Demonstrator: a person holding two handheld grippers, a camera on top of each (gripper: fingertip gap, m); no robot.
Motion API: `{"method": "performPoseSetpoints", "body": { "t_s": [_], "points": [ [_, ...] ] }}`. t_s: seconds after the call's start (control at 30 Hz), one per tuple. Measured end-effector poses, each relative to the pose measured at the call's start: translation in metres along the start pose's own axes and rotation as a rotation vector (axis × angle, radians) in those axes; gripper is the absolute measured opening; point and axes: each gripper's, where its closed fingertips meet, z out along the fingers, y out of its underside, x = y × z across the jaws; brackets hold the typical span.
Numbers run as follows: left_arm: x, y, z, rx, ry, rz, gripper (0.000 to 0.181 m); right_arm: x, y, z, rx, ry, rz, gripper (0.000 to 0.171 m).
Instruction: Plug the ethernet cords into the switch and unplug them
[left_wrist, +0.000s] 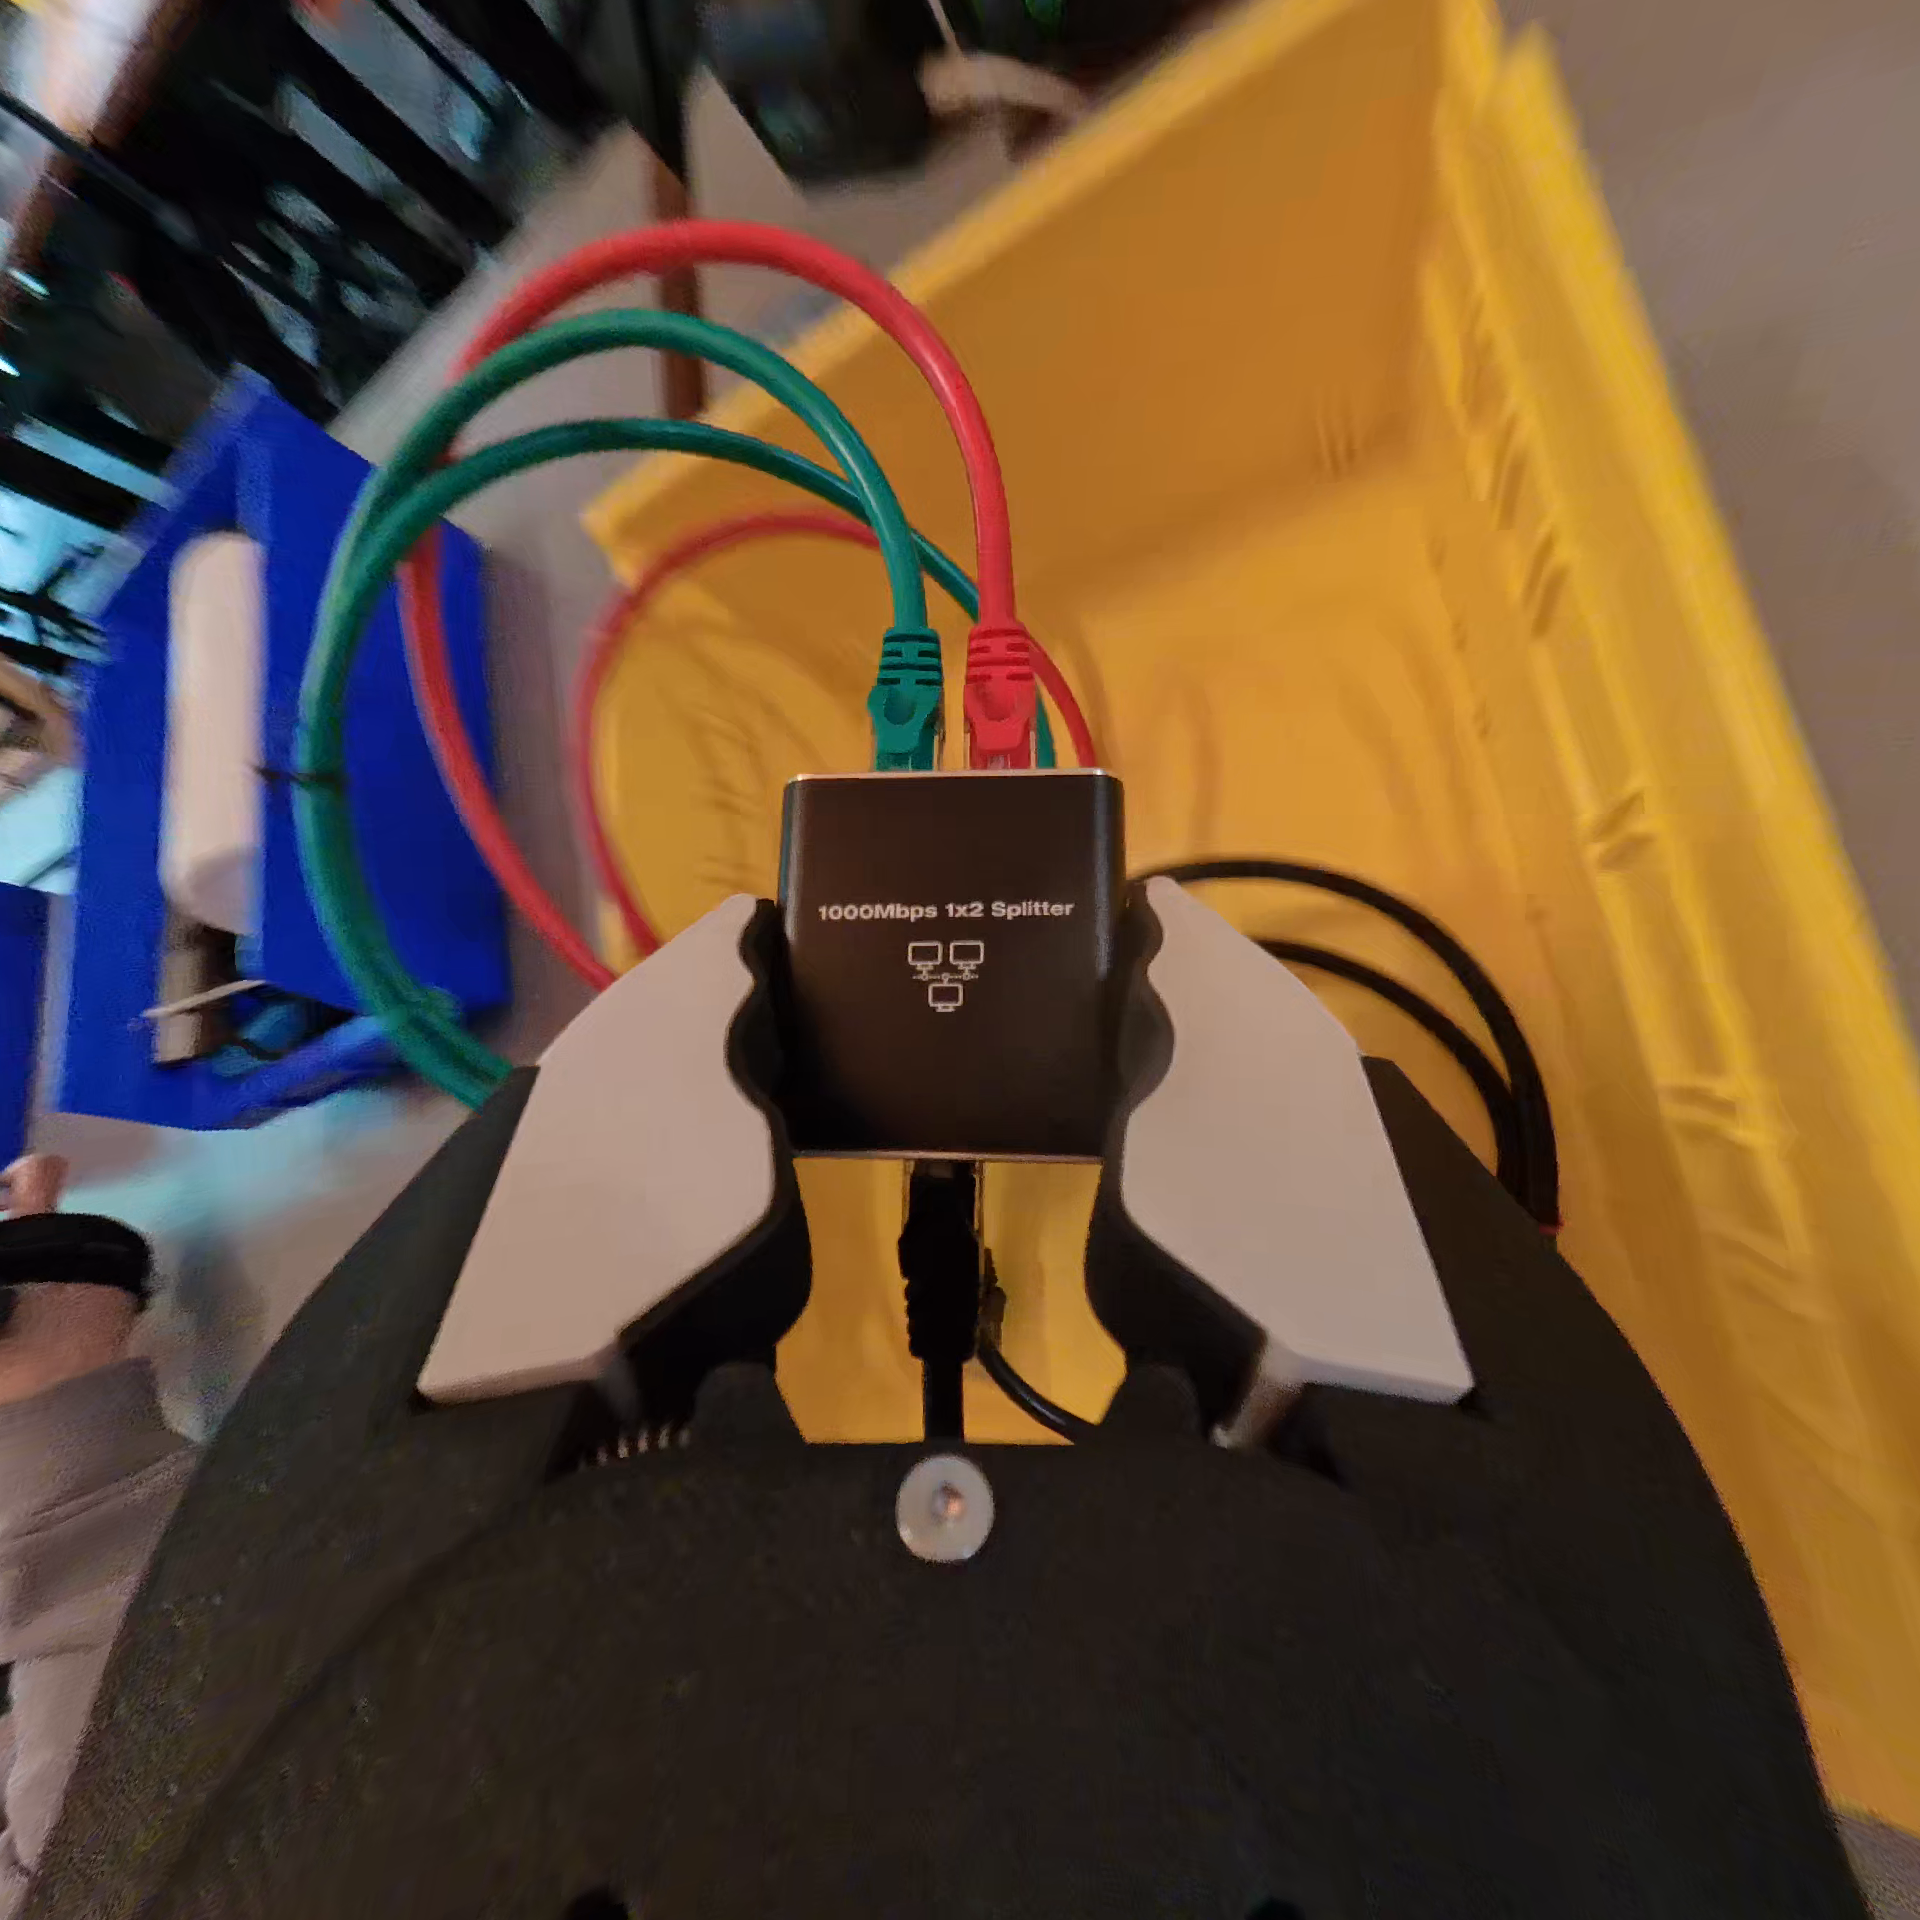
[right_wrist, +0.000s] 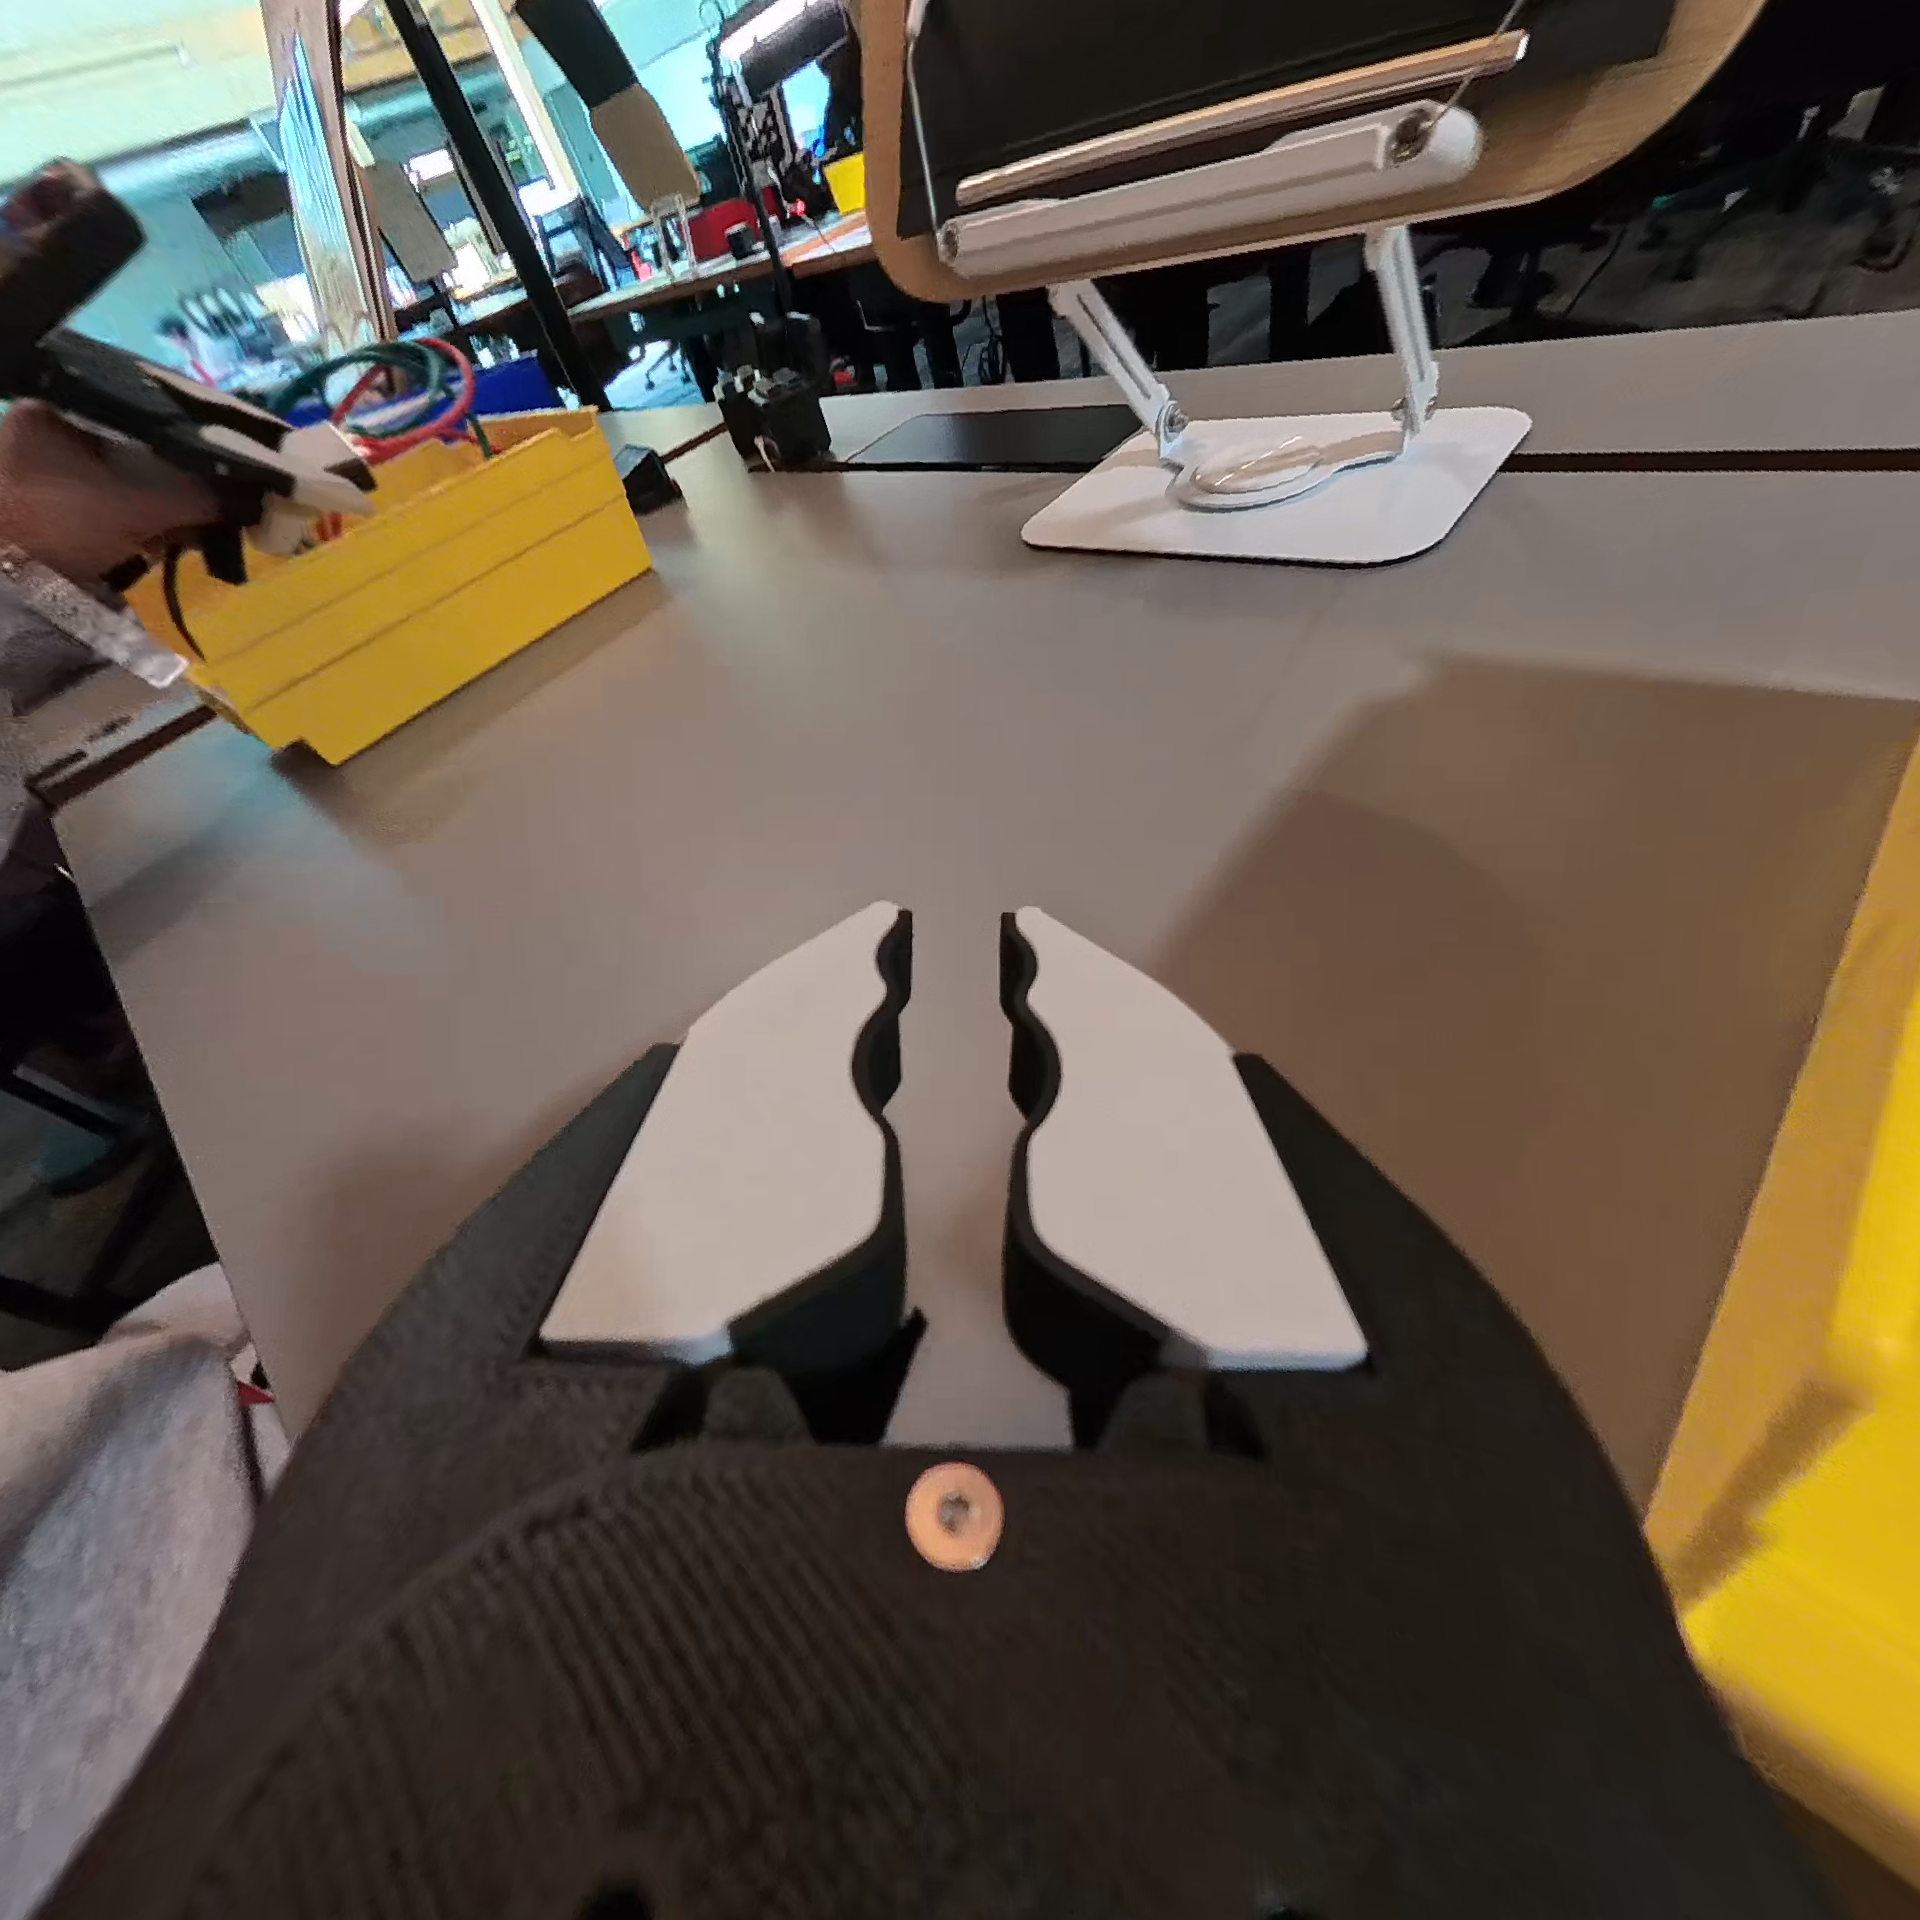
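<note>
Above the yellow bin (left_wrist: 1299, 520), left gripper (left_wrist: 951, 935) clamps the switch (left_wrist: 951, 966) with green plug (left_wrist: 906, 701) and red plug (left_wrist: 1000, 696) seated; unplugging remains, right gripper (right_wrist: 956, 935) slightly parted, empty.

My left wrist view looks steeply down, close over the yellow bin (left_wrist: 1299, 623). My right wrist view looks level across the counter (right_wrist: 935, 727), that bin (right_wrist: 416, 603) far off left.
</note>
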Motion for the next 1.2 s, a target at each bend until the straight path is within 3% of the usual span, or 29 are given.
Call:
{"method": "performPoseSetpoints", "body": {
  "t_s": [0.23,0.37,0.57,0.7,0.87,1.03,1.2],
  "points": [
    [-0.051,-0.088,-0.154,0.375,-0.16,-0.039,0.064,0.001,-0.003,-0.005,0.033,-0.03,0.09,0.016],
    [-0.066,-0.124,-0.237,0.498,-0.253,-0.016,0.064,-0.003,-0.005,-0.007,0.044,-0.048,0.096,0.016],
    [0.004,-0.168,-0.316,0.739,-0.009,0.012,0.064,-0.009,-0.009,-0.012,0.065,-0.063,0.095,0.016],
    [0.096,-0.183,-0.319,0.791,0.18,0.145,0.064,-0.013,-0.009,-0.012,0.066,-0.071,0.088,0.016],
    [0.227,-0.183,-0.278,0.781,0.42,0.227,0.064,-0.017,-0.01,-0.012,0.064,-0.072,0.065,0.016],
    [0.35,-0.14,-0.217,0.702,0.677,0.253,0.064,-0.017,-0.008,-0.013,0.058,-0.066,0.044,0.016],
    [0.41,-0.098,-0.18,0.701,0.669,0.333,0.065,-0.034,0.0,0.001,0.029,-0.135,0.054,0.019]
  ]
}}
